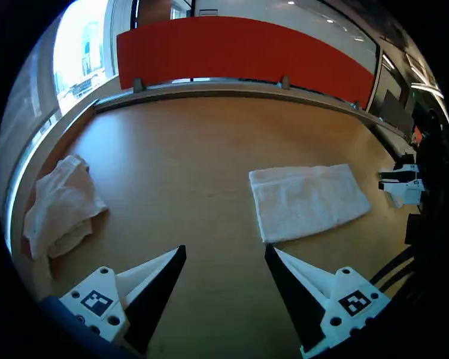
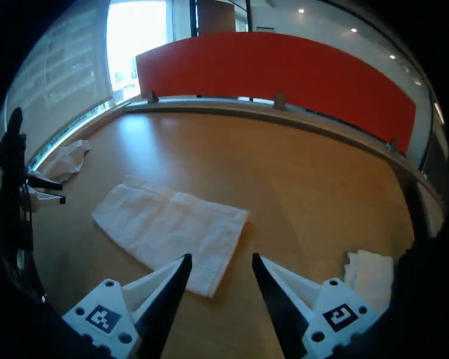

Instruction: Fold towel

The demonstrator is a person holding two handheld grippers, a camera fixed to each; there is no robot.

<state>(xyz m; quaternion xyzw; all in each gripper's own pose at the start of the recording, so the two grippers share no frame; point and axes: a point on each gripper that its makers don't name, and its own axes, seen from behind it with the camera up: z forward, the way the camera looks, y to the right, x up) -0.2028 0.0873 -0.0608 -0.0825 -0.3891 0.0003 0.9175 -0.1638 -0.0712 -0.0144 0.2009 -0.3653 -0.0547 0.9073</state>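
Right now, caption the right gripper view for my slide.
Open right gripper above a white towel on the wooden table.

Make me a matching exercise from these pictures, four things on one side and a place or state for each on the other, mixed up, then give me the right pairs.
Things:
1. centre towel
2. side towel
3. red panel
4. left tool

Places or states:
A. bunched in a heap
B. open, holding nothing
C. lying flat as a rectangle
D. upright along the far edge of the table

Pairs: 1-C, 2-A, 3-D, 4-B
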